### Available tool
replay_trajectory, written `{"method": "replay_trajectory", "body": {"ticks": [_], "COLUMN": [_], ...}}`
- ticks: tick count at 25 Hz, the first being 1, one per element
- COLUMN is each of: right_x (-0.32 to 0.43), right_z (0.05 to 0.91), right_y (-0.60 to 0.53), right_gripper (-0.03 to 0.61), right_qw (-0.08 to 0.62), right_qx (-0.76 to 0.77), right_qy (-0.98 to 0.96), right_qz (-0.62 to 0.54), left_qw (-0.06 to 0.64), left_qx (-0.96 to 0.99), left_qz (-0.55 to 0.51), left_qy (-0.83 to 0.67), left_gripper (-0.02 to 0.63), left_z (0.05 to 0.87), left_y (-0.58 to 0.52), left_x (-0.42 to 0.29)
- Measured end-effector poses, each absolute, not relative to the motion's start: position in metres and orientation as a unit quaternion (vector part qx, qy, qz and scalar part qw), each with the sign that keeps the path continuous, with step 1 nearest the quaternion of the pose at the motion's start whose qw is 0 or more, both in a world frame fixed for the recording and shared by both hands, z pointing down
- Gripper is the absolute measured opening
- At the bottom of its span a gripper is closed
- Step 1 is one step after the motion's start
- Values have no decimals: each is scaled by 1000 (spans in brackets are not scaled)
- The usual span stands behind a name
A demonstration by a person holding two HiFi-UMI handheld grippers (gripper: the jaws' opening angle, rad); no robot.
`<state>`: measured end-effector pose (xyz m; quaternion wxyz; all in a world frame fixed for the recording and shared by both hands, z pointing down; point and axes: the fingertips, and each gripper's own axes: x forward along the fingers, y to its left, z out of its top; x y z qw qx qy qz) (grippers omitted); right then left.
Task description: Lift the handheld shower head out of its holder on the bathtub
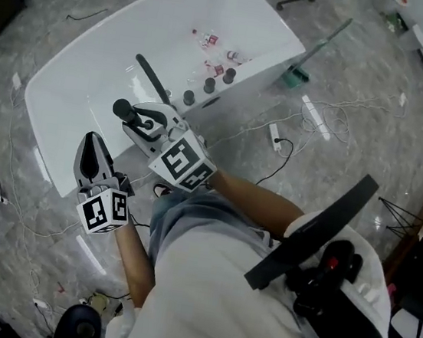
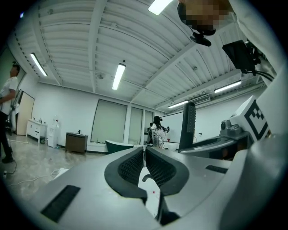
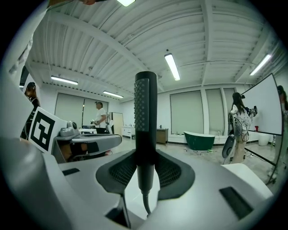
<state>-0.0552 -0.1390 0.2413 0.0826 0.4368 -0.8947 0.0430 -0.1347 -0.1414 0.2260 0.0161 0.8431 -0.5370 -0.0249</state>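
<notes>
A black stick-shaped shower head [image 3: 146, 126] stands upright between the pads of my right gripper [image 3: 146, 173], which is shut on its handle; a thin hose hangs below the jaws. From the head view, the shower head [image 1: 152, 79] and my right gripper [image 1: 145, 115] are raised over the near rim of the white bathtub [image 1: 74, 100]. My left gripper [image 1: 91, 158] hangs beside it, lower left, shut with nothing held. Seen from the left gripper [image 2: 144, 155], the shower head [image 2: 189, 128] rises at the right.
Three dark faucet knobs [image 1: 209, 85] sit on the tub's rim. Small bottles [image 1: 215, 53] lie inside the tub. Cables and a power strip [image 1: 274, 136] trail over the marble floor at the right. A green tub [image 3: 201, 139] and standing people [image 3: 238, 121] are far off.
</notes>
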Motion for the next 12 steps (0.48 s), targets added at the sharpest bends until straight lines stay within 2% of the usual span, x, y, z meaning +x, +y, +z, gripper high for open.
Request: {"method": "replay_trajectory", "body": {"ticks": [5, 12], "right_x": [-60, -81], "right_z": [199, 174], "right_y": [-148, -154], "right_gripper": [133, 133], "right_qw": [63, 59], "right_qx": [440, 438], "right_qy": [-895, -896], "right_qz": [38, 30], "left_qw": [-8, -6], "left_qx": [849, 859], "left_qz": [-20, -23], "left_qy": [-528, -512], "left_gripper": [20, 20], "left_z": [189, 171], "left_y": [-155, -169], "left_x": [-134, -146]}}
